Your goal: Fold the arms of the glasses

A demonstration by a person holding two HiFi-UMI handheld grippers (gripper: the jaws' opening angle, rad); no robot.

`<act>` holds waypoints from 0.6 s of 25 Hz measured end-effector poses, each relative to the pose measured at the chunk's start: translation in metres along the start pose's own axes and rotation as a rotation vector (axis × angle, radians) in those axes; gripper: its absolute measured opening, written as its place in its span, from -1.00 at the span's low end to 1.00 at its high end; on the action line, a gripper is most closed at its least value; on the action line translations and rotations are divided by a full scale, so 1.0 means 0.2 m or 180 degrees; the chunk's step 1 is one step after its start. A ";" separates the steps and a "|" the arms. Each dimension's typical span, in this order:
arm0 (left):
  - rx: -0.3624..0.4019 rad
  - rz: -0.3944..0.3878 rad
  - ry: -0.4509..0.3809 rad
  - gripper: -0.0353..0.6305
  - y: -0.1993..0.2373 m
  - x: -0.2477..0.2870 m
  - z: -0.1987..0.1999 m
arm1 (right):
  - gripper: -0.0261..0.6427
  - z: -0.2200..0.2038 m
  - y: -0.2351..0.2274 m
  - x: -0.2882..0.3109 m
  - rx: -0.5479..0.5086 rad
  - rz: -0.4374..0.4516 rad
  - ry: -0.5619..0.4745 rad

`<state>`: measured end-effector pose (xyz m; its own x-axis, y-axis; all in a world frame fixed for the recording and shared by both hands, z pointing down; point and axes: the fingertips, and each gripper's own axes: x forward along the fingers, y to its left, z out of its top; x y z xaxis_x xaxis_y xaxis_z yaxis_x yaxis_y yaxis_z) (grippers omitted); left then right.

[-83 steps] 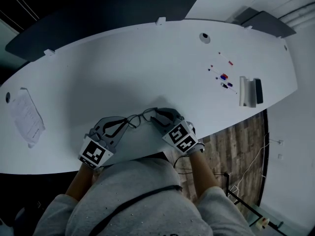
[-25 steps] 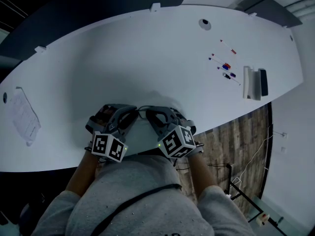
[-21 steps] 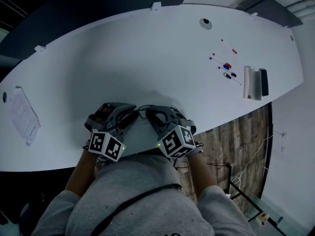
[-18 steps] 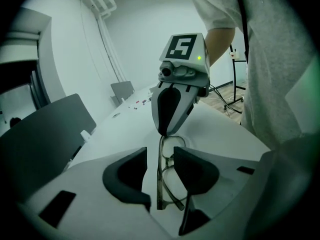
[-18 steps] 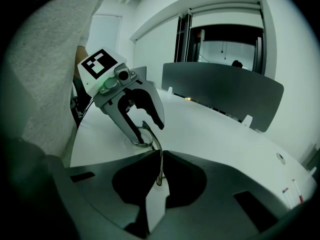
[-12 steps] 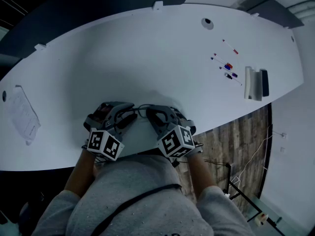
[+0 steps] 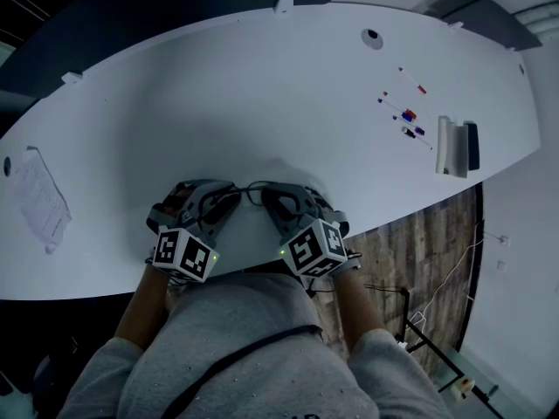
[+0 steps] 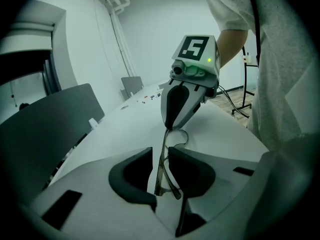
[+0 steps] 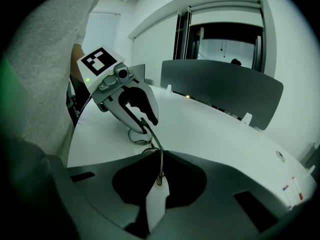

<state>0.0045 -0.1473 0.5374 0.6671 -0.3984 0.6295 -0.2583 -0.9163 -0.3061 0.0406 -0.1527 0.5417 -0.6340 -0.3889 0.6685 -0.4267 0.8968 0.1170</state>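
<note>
Thin dark-rimmed glasses (image 7: 253, 188) hang just above the white table (image 7: 262, 103), near its front edge, between my two grippers. My right gripper (image 7: 269, 199) is shut on one end of the glasses (image 9: 159, 166), and the thin bar runs out through its closed jaws. My left gripper (image 7: 229, 199) faces it from the left. Its jaws are closing around the other end of the glasses (image 8: 161, 169), with a sliver of gap still showing at the pads. In the left gripper view the right gripper (image 8: 170, 125) is seen pinching the frame, with a lens loop (image 8: 181, 135) beneath it.
Several markers (image 7: 403, 116) and a white and black block (image 7: 456, 147) lie far right on the table. A printed sheet (image 7: 39, 201) lies at the far left and a round hole (image 7: 374, 35) at the back. Dark partitions (image 9: 225, 91) line the far edge.
Since the earliest frame the grippers have drawn close together and the glasses between them look much narrower. Over the last second the left gripper shifted and rolled slightly. The right one stayed still.
</note>
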 end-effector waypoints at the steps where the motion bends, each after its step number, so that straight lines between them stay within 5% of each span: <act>1: 0.0001 0.0000 0.0011 -0.56 -0.01 0.00 -0.01 | -0.83 0.00 0.00 0.00 0.0007 0.0006 -0.0002; 15: -0.0214 -0.0012 0.0000 -0.70 -0.05 -0.06 -0.05 | -0.83 0.04 0.09 -0.02 0.0110 0.0104 -0.0089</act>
<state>-0.0080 -0.1332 0.5408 0.6682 -0.3949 0.6305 -0.3022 -0.9185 -0.2550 0.0311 -0.1363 0.5354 -0.6654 -0.3658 0.6507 -0.4272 0.9015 0.0698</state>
